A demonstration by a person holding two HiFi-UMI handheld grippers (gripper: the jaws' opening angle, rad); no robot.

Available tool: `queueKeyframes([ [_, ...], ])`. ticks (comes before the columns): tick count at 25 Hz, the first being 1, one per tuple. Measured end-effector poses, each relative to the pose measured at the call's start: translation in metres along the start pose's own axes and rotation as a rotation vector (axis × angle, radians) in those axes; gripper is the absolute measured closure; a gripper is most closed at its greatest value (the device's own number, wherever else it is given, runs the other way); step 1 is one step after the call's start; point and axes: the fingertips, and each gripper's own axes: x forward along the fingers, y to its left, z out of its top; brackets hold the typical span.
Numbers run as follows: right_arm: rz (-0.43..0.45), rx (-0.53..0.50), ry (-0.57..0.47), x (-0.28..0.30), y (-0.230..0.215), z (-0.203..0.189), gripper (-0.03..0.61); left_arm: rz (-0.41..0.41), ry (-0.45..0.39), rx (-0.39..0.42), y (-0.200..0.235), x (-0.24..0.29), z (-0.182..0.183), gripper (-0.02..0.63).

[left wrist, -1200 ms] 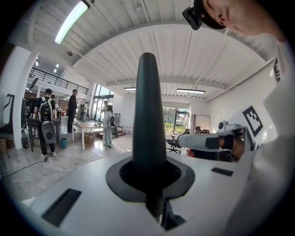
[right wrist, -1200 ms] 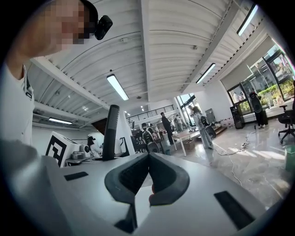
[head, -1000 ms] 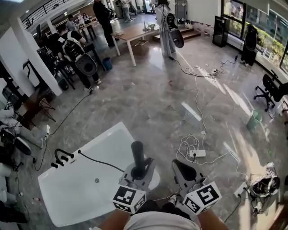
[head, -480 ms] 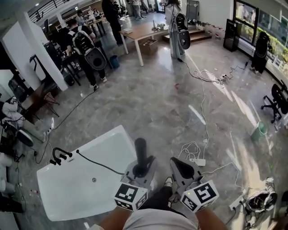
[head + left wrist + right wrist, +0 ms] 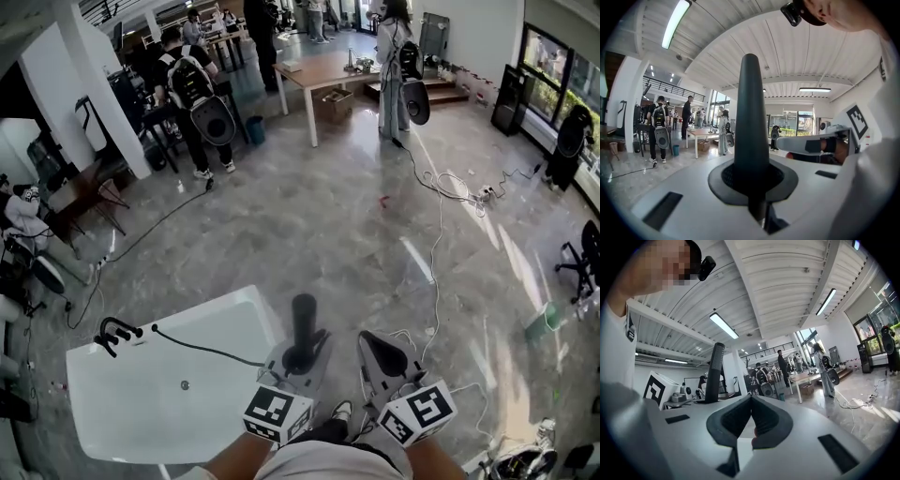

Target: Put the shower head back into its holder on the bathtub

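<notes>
The white bathtub [image 5: 131, 417] lies at the lower left of the head view. A black faucet with the holder [image 5: 112, 333] stands at its left end. From there a thin black hose [image 5: 206, 352] runs across the tub to the black shower head [image 5: 304, 323]. My left gripper [image 5: 298, 358] is shut on the shower head, which stands upright between the jaws [image 5: 751, 122]. My right gripper [image 5: 380, 352] hovers beside it to the right, shut with nothing in it [image 5: 751, 416]. Both grippers are off the tub's right end.
White cables and a power strip [image 5: 436, 234] trail over the grey floor to the right. A green bin [image 5: 544, 319] stands at the far right. People with backpacks [image 5: 202, 84] and a wooden table [image 5: 328, 70] are at the back, and a white pillar [image 5: 75, 94] at the left.
The view has swung, so the room's people and table slid rightward. Both grippers travelled along with the person past the tub's end. The left still holds the shower head and the right stays shut.
</notes>
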Motion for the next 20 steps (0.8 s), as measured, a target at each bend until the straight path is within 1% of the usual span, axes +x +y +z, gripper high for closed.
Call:
queueKeyframes([
  [3, 0.004, 0.004, -0.002, 0.025, -0.021, 0.008, 0.565, 0.010, -0.006, 0.005, 0.019, 0.020, 0.007, 0.581],
  [6, 0.036, 0.006, 0.002, 0.047, -0.033, 0.015, 0.565, 0.046, -0.009, -0.009, 0.037, 0.035, 0.012, 0.581],
  [13, 0.157, 0.006, 0.006, 0.097, -0.046, 0.025, 0.565, 0.148, -0.015, -0.013, 0.075, 0.056, 0.022, 0.581],
  [20, 0.283, 0.007, 0.025, 0.159, -0.062, 0.025, 0.565, 0.275, -0.011, -0.041, 0.128, 0.085, 0.023, 0.581],
])
